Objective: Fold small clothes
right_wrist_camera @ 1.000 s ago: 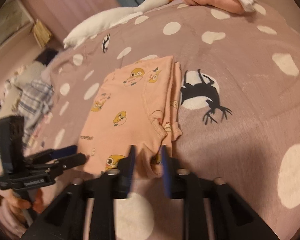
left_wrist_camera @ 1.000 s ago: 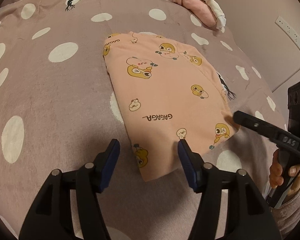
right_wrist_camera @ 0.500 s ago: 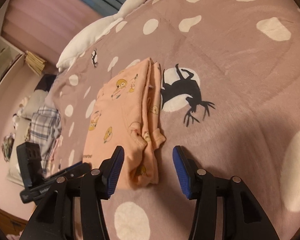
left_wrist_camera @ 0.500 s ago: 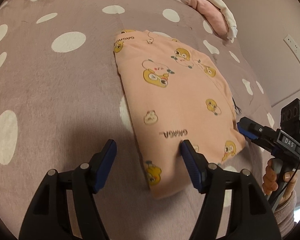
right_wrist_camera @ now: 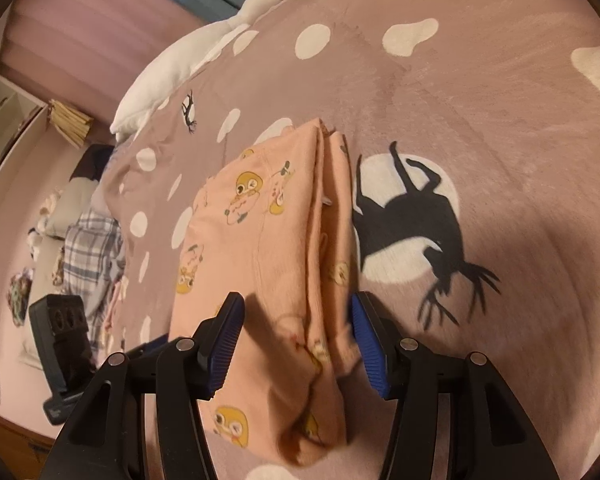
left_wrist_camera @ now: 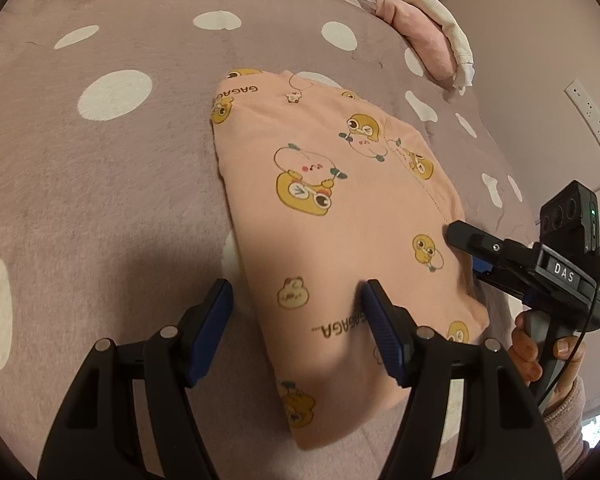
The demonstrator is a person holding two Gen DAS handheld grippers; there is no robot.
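While folded, peach garment (left_wrist_camera: 340, 232) on spotted blanket (left_wrist_camera: 100, 200)

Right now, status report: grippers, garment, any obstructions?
Left gripper open, right gripper just opened, both straddling edges. Peach duck-print garment folded flat on bedspread. Nothing in the way.

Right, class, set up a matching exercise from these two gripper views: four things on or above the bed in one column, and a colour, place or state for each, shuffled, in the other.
Things:
1. folded garment
2. plush goose
3. deer silhouette
4. right gripper

Descriptions:
A. white, lying at the bed's far edge
B. black, printed on a white circle
C. open, straddling the cloth's near end
D. peach with yellow cartoon ducks

Pairs: 1-D, 2-A, 3-B, 4-C
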